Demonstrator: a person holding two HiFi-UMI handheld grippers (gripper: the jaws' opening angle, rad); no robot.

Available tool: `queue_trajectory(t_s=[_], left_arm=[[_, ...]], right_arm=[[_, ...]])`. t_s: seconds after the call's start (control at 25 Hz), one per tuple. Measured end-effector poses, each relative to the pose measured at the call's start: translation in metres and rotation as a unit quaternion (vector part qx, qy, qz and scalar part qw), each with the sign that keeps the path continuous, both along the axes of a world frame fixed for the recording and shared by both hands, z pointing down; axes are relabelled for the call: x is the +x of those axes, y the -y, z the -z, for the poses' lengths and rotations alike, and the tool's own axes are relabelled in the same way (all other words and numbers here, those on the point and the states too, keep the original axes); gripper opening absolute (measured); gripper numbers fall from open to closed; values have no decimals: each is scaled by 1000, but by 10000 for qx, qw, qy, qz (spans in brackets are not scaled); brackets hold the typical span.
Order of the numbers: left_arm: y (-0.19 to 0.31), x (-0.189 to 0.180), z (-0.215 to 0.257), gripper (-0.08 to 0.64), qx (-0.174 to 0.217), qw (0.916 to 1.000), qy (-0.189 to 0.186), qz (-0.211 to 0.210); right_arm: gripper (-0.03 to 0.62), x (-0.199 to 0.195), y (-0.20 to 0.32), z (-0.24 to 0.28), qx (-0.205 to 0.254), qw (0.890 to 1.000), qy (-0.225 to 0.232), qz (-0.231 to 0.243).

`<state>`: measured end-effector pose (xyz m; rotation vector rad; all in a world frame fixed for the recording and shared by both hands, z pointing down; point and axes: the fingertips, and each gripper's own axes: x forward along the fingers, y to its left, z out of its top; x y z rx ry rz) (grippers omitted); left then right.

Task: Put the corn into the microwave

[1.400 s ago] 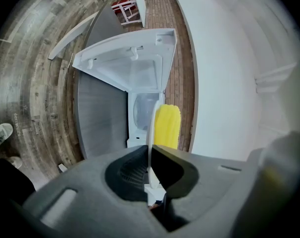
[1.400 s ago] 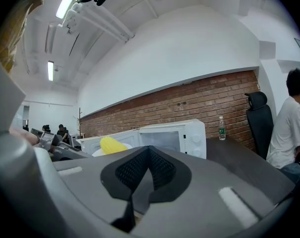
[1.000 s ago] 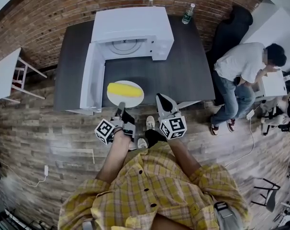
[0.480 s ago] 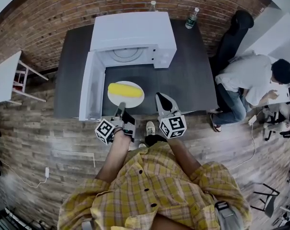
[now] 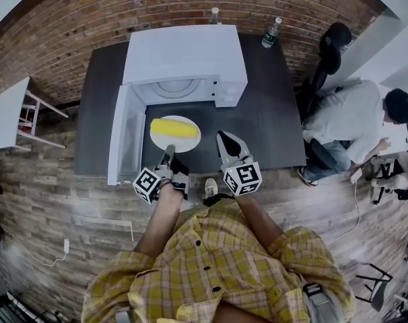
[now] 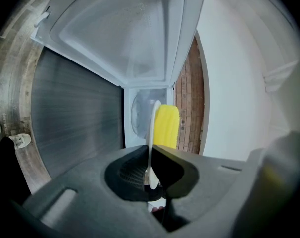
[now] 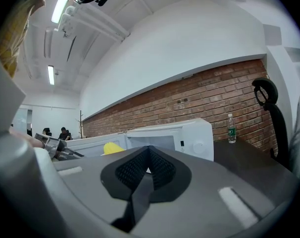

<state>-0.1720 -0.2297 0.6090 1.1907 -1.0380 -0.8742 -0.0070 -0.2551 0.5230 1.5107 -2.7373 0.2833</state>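
A yellow corn cob (image 5: 174,126) lies on a white plate (image 5: 185,140) just in front of the white microwave (image 5: 184,52), whose door (image 5: 123,133) stands open to the left. My left gripper (image 5: 167,151) is shut on the plate's near rim. In the left gripper view the plate (image 6: 151,133) runs edge-on between the jaws, with the corn (image 6: 166,127) beside it and the microwave's glass turntable (image 6: 139,110) behind. My right gripper (image 5: 223,140) is shut and holds nothing, just right of the plate. The right gripper view shows its gripper (image 7: 149,168) with the jaws closed together.
The microwave stands on a dark table (image 5: 271,113) against a brick wall. Two bottles (image 5: 270,32) stand at the table's back edge. A seated person (image 5: 352,120) and a black chair (image 5: 328,52) are to the right. A white side table (image 5: 5,110) stands left.
Both grippers and the plate with the corn have moved forward, closer to the microwave's opening. The person at the right has shifted.
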Motion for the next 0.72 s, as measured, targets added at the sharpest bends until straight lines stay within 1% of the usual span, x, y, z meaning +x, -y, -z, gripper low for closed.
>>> queue_trajectory(t_s=[0.32,0.48,0.56,0.72], left_arm=[[23,7,-8,21,-16,10000,38,82],[34,10,-8,21,11,9999,-29,157],[40,9,-13,21,-39,9998,27,167],[51,10,-22,21,-70,9997,8,216]], right_arm=[[2,4,17,-5,-49,9999,34,141],[2,5,20,-6,-74,9998,41,200],[2,6,21,-7,-86,9997,53,222],[2,7,25,-11,-103,9996,49,257]])
